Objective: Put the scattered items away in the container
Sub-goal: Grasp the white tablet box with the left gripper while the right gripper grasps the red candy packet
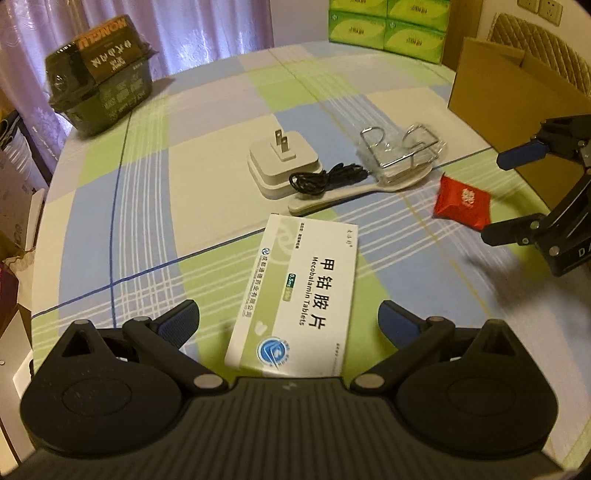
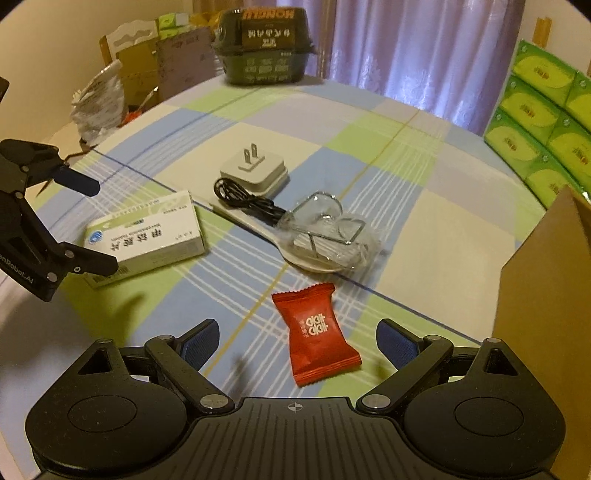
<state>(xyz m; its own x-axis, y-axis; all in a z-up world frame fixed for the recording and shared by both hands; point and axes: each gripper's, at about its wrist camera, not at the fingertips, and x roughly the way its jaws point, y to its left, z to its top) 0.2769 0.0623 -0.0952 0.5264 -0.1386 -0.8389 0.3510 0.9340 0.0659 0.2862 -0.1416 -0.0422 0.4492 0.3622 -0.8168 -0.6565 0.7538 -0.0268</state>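
Nothing is packed yet: my left gripper [image 1: 288, 325] gapes over the Mecobalamin tablet box [image 1: 295, 295], my right gripper [image 2: 297, 345] gapes around the red candy packet [image 2: 314, 332], cardboard box [image 2: 546, 295] waiting.

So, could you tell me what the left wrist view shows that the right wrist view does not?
Only the left wrist view shows the wall sockets and the chair back. Only the right wrist view shows the crumpled plastic bag. Both show the medicine box, red candy packet, white plug, black cable, cardboard box and both open grippers.
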